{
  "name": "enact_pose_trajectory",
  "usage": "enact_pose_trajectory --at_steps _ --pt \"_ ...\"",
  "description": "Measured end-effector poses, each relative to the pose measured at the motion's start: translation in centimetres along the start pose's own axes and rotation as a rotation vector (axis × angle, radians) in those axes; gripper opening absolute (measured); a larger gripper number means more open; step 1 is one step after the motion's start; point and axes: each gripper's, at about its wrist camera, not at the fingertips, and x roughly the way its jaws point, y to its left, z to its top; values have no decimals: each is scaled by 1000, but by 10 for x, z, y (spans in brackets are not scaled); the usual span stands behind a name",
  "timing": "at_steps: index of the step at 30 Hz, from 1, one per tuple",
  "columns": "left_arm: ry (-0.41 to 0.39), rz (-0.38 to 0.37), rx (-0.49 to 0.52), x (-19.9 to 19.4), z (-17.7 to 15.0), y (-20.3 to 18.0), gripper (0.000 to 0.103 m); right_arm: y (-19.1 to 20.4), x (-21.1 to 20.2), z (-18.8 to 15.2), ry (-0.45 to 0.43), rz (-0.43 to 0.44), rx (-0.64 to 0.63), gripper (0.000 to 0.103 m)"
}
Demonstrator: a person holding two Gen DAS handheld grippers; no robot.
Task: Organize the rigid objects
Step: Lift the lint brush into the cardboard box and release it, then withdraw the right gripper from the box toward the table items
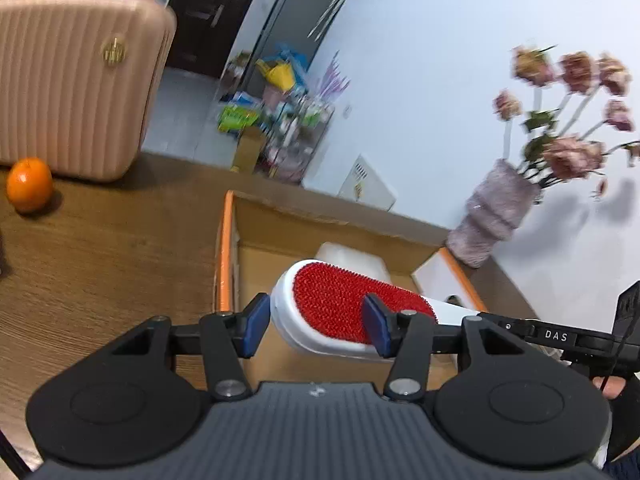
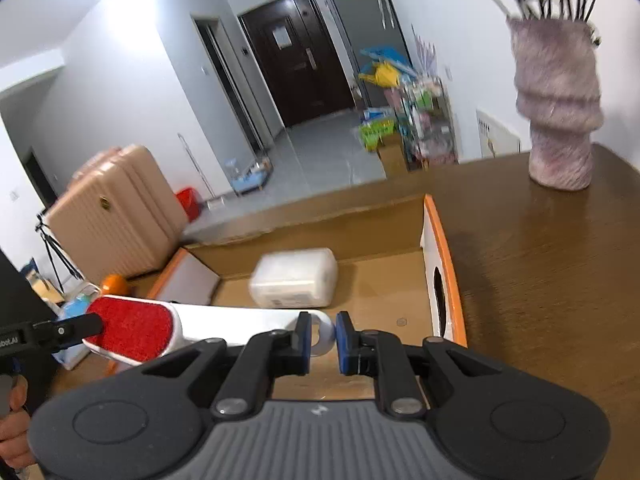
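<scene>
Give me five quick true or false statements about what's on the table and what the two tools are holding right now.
1. Both tools hold the lint brush. True: left tool at the red head, right tool at the handle end.
2. The cardboard box is empty. False: a white container lies inside.
3. An orange sits in front of the pink suitcase. True.
4. The vase stands inside the box. False: it stands on the table beside it.
5. The brush pad is blue. False: red.
</scene>
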Motion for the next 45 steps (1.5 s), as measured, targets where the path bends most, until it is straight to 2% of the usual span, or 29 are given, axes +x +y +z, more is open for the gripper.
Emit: enact_pose_trajectory --at_steps 5,6,10,13,17,21,25,27,31,34,36,39,42,45 --pt "61 38 31 33 -17 5 52 -11 33 -16 45 -56 -12 14" --pt "37 50 71 31 -23 2 53 -10 38 -20 53 -69 -28 14" --pt "32 99 158 35 -29 -9 56 3 49 -31 66 -116 -126 15" --pt "42 96 175 37 -28 -11 56 7 55 -30 85 -85 -127 14" --pt "43 120 171 25 -28 -10 55 14 46 -29 71 -104 -144 15" --pt "9 131 174 -8 -22 -14 56 23 14 -27 34 -93 -167 15" --pt "-47 139 191 -52 -23 -25 61 37 -33 -25 -30 -85 -191 15" --pt "-70 143 201 -76 -29 -30 69 45 -62 -29 -64 -78 -204 16" --pt "-99 104 213 -132 -57 -34 74 56 -116 -48 -115 -56 -229 21" --pt "-122 97 220 -169 -86 -37 78 64 -154 -75 -157 -51 -233 25" --pt "-134 99 247 -187 -108 -42 80 71 -178 -101 -196 -60 -247 35" --pt "-143 106 289 -211 -147 -50 82 81 -211 -142 -253 -78 -276 39" --pt "-143 111 324 -230 -188 -59 85 86 -234 -184 -281 -69 -270 47" --pt "-140 129 319 -245 -222 -63 86 90 -249 -221 -285 -73 -265 51"
